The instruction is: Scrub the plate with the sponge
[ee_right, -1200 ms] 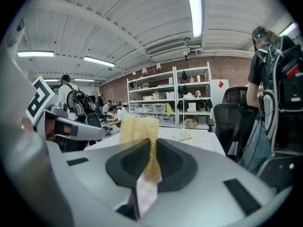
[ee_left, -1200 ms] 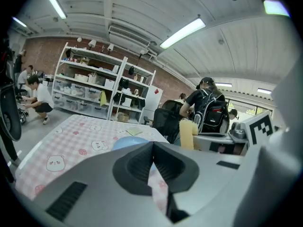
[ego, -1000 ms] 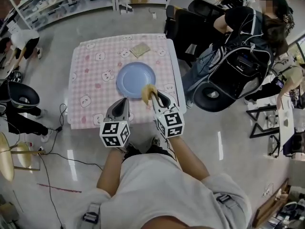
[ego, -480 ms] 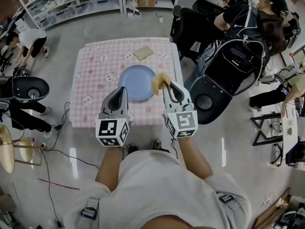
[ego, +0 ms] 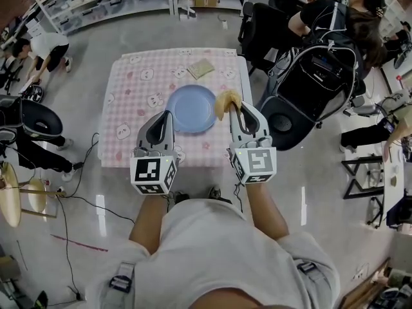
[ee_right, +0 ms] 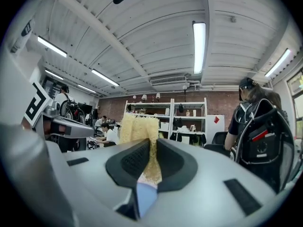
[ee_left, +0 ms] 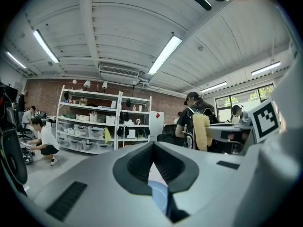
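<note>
Pink checked table (ego: 129, 102) holds the blue plate (ego: 191, 108). My right gripper (ego: 237, 113) pinches the sponge (ego: 226, 100) beside its right rim; my left gripper (ego: 166, 118) is pressed together, empty. Best, I judge: tilt down, lay sponge flat, press gently.

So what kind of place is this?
Probably a shared lab or workshop: white metal storage shelves with bins, black office chair, brick back wall, long ceiling strip lights.
</note>
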Motion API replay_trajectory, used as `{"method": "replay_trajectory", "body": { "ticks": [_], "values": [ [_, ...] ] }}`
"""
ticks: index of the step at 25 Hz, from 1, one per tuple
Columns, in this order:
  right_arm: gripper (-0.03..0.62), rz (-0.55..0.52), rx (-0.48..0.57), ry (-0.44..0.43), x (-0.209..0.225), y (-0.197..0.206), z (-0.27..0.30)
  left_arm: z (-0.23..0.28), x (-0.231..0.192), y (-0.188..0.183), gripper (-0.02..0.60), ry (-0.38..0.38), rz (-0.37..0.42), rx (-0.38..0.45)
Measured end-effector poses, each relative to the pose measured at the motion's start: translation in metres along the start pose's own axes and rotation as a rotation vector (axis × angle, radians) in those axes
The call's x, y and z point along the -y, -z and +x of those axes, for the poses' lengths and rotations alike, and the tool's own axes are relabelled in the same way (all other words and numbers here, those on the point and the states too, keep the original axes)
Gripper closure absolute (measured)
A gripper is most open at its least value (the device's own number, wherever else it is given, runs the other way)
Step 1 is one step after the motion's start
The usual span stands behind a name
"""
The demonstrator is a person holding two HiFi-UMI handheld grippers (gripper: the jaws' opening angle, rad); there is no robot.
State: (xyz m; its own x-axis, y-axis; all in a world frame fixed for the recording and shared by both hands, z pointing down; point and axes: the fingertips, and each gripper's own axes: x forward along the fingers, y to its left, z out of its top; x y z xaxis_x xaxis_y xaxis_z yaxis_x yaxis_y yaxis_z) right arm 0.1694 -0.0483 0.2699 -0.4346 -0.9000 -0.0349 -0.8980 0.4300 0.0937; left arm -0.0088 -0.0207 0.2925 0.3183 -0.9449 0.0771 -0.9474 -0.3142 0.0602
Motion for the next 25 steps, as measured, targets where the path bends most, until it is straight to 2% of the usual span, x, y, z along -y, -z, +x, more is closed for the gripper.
{"method": "replay_trajectory", "body": {
  "ticks": [17, 25],
  "values": [
    [0.551, -0.033, -0.010, -0.003, -0.002, -0.001, -0.004, -0.004, 0.014, -0.001, 0.571, 0.022, 0.013, 0.004],
    [0.551, -0.038, -0.031, -0.022, -0.012, 0.003, 0.003, -0.006, 0.005, 0.001, 0.571, 0.015, 0.015, -0.006]
  ]
}}
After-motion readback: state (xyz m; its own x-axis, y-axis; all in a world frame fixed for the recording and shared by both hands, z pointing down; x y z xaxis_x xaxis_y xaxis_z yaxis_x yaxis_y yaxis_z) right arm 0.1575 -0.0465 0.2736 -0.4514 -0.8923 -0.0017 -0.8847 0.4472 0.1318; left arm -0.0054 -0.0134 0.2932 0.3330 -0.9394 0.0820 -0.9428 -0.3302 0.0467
